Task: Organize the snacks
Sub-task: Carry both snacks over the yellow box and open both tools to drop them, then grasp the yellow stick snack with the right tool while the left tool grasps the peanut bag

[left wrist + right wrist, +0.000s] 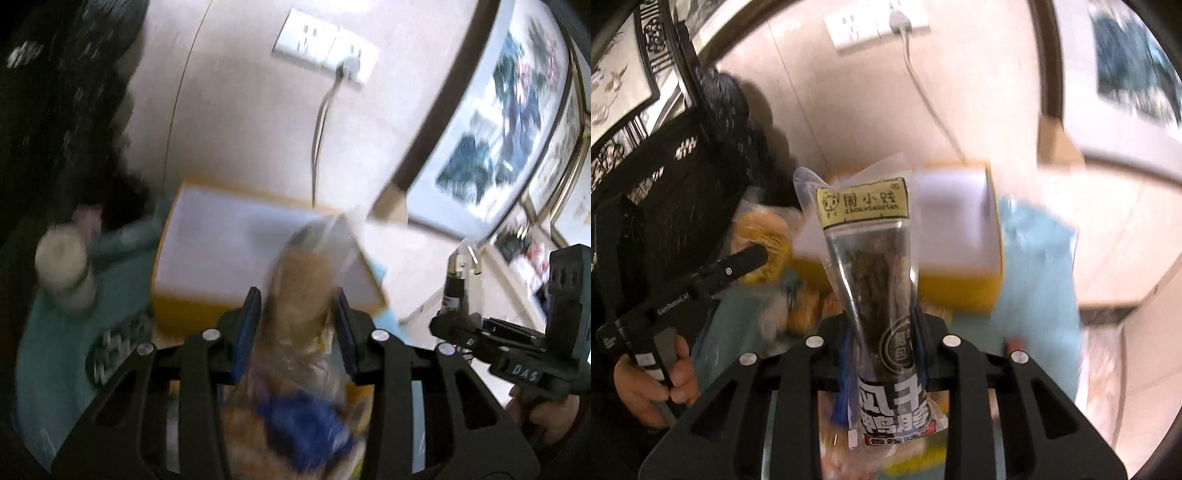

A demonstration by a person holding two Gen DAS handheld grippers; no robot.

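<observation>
Closest to the right camera, a clear, black-printed packet of dried dark meat strips (875,280) stands pinched upright in the right gripper (882,325), whose jaws are nearly closed on it. Likewise the left gripper (299,321) has its jaws clamped on a clear crinkly bag of tan baked snacks (303,295). Both packets hang above the teal-covered bench (55,350), in front of the yellow-sided box with a white top (229,240). This looks like the carry step; next, each packet needs lowering into its place, probably that box. Count: two packets held, one box; loose snacks below are too blurred to count.
</observation>
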